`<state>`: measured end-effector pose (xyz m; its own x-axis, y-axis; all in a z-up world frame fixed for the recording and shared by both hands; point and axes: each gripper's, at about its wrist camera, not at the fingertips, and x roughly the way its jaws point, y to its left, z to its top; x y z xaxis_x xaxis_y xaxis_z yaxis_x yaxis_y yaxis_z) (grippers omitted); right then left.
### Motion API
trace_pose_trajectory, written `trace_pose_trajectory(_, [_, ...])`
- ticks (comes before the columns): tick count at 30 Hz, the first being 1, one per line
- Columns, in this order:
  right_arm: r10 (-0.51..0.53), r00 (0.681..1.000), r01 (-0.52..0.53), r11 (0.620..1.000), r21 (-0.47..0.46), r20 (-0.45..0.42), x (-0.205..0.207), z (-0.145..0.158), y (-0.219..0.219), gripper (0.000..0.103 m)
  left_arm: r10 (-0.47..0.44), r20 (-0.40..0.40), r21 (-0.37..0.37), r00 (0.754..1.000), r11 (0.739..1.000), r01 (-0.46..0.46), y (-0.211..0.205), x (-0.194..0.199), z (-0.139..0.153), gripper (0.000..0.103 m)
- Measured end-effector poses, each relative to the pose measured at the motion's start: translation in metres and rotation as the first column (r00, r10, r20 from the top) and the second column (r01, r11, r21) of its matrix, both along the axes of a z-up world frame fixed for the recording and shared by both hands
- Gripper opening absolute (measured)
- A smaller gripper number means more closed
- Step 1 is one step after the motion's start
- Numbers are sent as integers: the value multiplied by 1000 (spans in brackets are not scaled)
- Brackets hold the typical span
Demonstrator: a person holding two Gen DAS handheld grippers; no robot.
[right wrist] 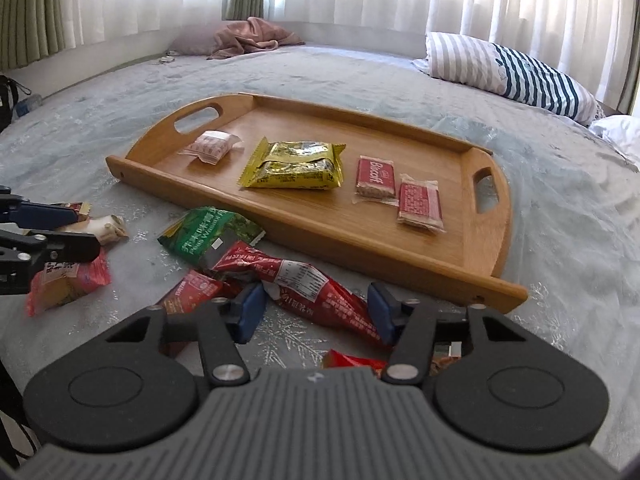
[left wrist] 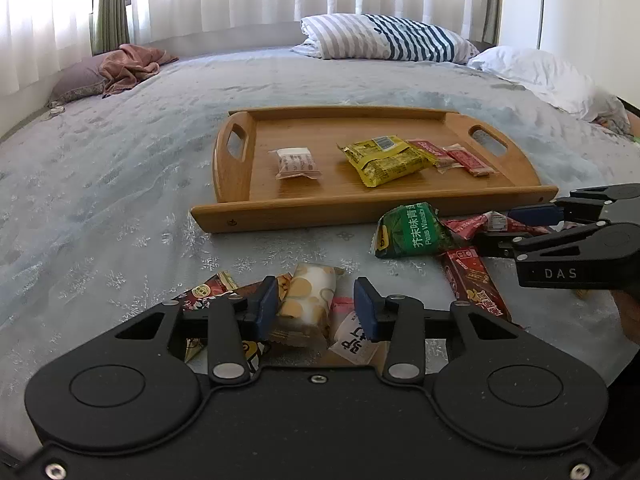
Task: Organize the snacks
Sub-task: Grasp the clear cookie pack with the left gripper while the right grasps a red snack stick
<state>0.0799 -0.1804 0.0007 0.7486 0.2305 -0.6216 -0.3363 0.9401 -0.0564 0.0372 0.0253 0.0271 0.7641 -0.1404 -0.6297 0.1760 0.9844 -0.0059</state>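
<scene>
A wooden tray (left wrist: 320,212) (right wrist: 452,272) lies on the bed and holds a small white-pink pack (left wrist: 295,163) (right wrist: 211,147), a yellow pack (left wrist: 384,159) (right wrist: 296,166) and two red biscuit packs (left wrist: 468,159) (right wrist: 420,204). Loose snacks lie in front of the tray. My left gripper (left wrist: 316,308) is open around a cream dotted pack (left wrist: 306,304) (right wrist: 105,229). My right gripper (right wrist: 316,312) (left wrist: 504,228) is open over a long red pack (right wrist: 316,284). A green pea pack (left wrist: 412,230) (right wrist: 208,232) lies between them.
The grey-blue bedspread (left wrist: 120,184) carries a striped pillow (left wrist: 384,36) (right wrist: 516,68), a white pillow (left wrist: 540,72) and a pink cloth (left wrist: 132,64) (right wrist: 252,38) at the far side. White curtains hang behind.
</scene>
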Motion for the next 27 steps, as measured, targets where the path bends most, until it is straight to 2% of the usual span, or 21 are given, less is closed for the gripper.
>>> trace_pose_trajectory(5, [3,1000,-3,1000,25,5,-3,5,-1,56,24,-16,-51,1000,998,-24,6,3,2,40])
trace_pose_trajectory(7, [1,1000,-1,1000,30,11,-5,8,-1,55,22,-23,-50,999,998,-23,6,4,2,36])
trace_pose_trajectory(9, [-2,1000,2,999,34,18,-5,11,-1,53,19,-23,-27,1000,999,-20,5,5,1,27])
trace_pose_trajectory(12, [-4,1000,3,999,41,23,-5,14,0,51,25,-19,-11,1000,1000,-25,4,4,-1,22])
trace_pose_trajectory(16, [-6,1000,4,998,61,31,-5,18,0,50,44,-16,-27,999,999,-44,5,0,4,21])
trace_pose_trajectory(24, [-6,999,3,997,78,36,-4,22,3,48,22,-3,48,1000,999,-22,-6,3,-4,22])
trace_pose_trajectory(27, [-4,999,1,997,80,40,-4,24,4,46,31,-2,22,1000,999,-31,-6,4,-1,21])
